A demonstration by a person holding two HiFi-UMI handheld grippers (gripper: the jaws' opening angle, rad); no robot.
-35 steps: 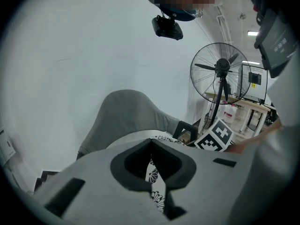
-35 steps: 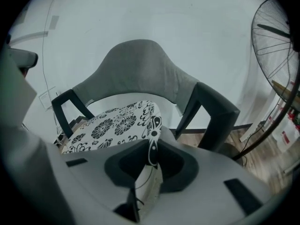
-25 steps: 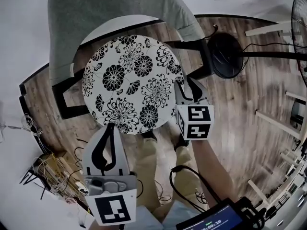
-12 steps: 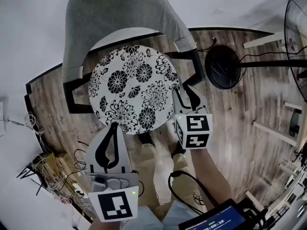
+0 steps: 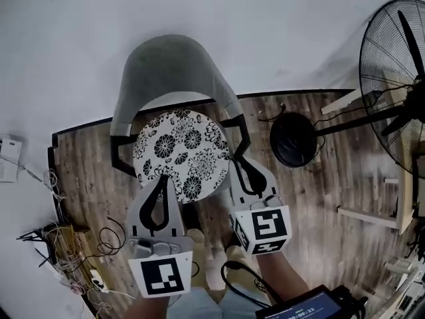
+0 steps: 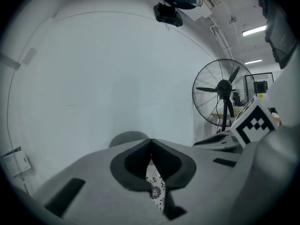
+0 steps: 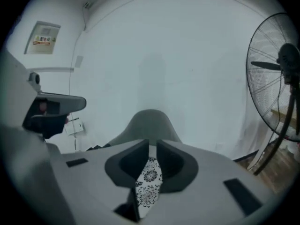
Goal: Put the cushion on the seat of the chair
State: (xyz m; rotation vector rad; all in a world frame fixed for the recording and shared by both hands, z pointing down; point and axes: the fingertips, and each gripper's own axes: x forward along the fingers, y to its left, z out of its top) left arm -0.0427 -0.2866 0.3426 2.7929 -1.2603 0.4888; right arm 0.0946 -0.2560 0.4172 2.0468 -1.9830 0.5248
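Note:
The round black-and-white floral cushion (image 5: pixel 180 153) lies flat on the seat of the grey shell chair (image 5: pixel 169 68). Both grippers are held up in front of the chair, clear of the cushion. My left gripper (image 5: pixel 161 178) is shut, its tips touching with nothing between them. My right gripper (image 5: pixel 238 155) has its jaws closing, with a narrow gap left and nothing between them. In the left gripper view the cushion (image 6: pixel 154 189) shows far below the joined tips (image 6: pixel 151 140). In the right gripper view the cushion (image 7: pixel 149 179) and the chair back (image 7: pixel 150 121) show through the gap (image 7: pixel 152 144).
A standing fan (image 5: pixel 398 78) with a round black base (image 5: pixel 294 139) is on the wooden floor to the right of the chair. Loose cables (image 5: pixel 66 244) lie at the left by the white wall. A screen (image 5: pixel 305 308) sits at the bottom edge.
Both grippers have drawn up and back from the cushion, which stays on the seat. The right jaws have narrowed from wide open. The head view now takes in more of the wall.

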